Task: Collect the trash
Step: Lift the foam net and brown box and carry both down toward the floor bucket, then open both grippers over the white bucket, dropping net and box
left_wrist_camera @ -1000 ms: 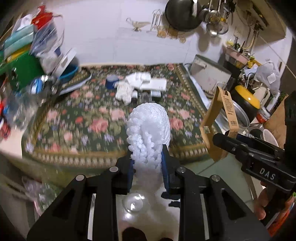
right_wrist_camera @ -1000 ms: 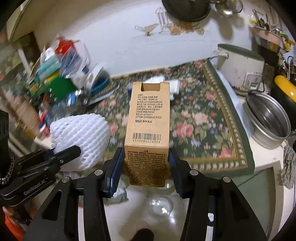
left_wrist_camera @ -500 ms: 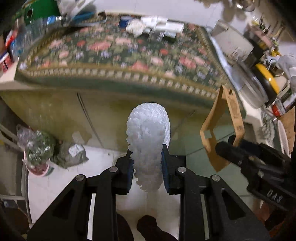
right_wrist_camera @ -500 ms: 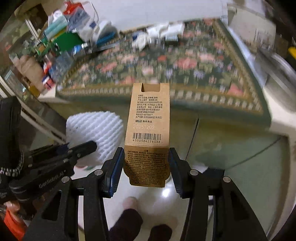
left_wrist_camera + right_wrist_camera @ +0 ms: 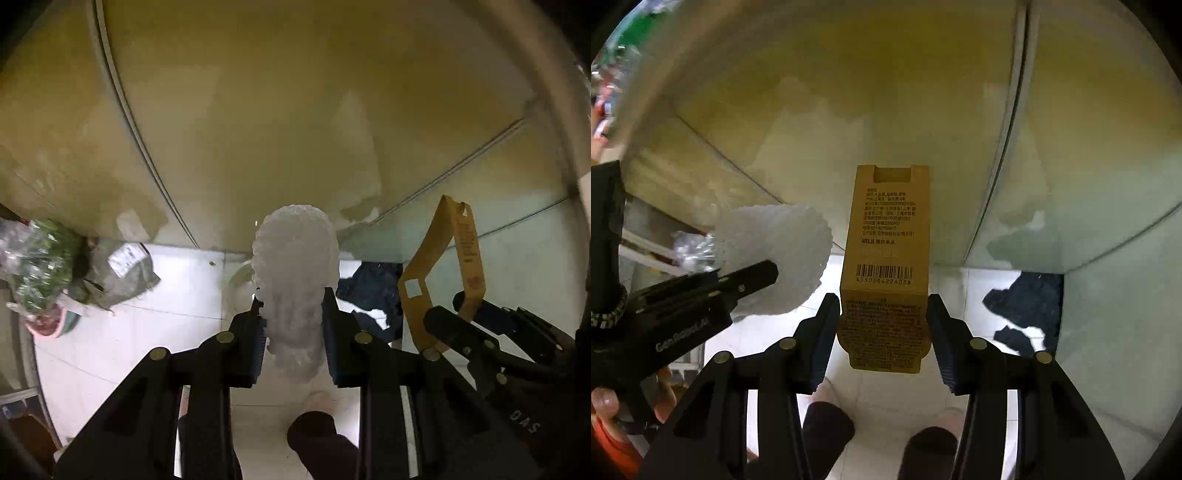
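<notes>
Here the left tongs [image 5: 293, 325] are clamped on a soft, light foam net [image 5: 295, 258] and the right tongs [image 5: 884, 332] on a stiff, light carton [image 5: 886, 258] at its lower end, both above the floor [image 5: 129, 332].

Right gripper [image 5: 884, 328] clamping brown box [image 5: 886, 251]; left gripper [image 5: 753, 277] gripping white foam net [image 5: 775, 251]; dark cloth [image 5: 1023, 310] lying on floor [image 5: 886, 398].

Home interior, floor level: yellowed cabinet doors [image 5: 258, 110], white tiled floor [image 5: 129, 332], plastic bags [image 5: 40, 258] against the cabinet foot, dark cloth [image 5: 1023, 306].
</notes>
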The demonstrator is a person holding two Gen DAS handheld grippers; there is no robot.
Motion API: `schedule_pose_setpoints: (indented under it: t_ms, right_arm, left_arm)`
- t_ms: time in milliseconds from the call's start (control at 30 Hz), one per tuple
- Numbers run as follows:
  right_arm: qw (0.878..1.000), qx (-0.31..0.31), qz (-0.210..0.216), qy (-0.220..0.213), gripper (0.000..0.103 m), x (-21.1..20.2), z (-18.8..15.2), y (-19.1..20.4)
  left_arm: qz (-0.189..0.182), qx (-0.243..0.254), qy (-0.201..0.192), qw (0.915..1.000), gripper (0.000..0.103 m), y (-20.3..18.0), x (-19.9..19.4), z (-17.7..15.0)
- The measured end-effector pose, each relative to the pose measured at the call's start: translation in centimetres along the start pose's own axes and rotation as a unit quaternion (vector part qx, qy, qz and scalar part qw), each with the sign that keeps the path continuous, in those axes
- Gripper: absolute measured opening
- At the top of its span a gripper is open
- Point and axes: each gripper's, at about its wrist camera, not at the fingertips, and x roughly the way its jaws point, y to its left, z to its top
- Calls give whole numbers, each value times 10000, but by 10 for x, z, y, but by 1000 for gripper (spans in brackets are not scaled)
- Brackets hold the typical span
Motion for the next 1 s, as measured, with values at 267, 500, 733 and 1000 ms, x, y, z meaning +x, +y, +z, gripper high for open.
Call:
schedule_pose_setpoints:
  t_ms: [267,500,733,1000]
  right_arm:
    - [9993,253,-13,289,45,130,-16,-18]
    - [9990,75,159,409,46,183,-19,-14]
    - [9970,-383,-70,666,47,214,-27,-10]
    - [9978,-254,-190,583,51,190,-27,-11]
  left_arm:
    - [-92,-92,669,9977,26,55,142,-25]
    - [-219,-24,820,9964,30,77,209,-30]
    - [-3,-62,1069,9943,43,89,249,-33]
    - [-40,183,959,9952,46,83,218,-32]
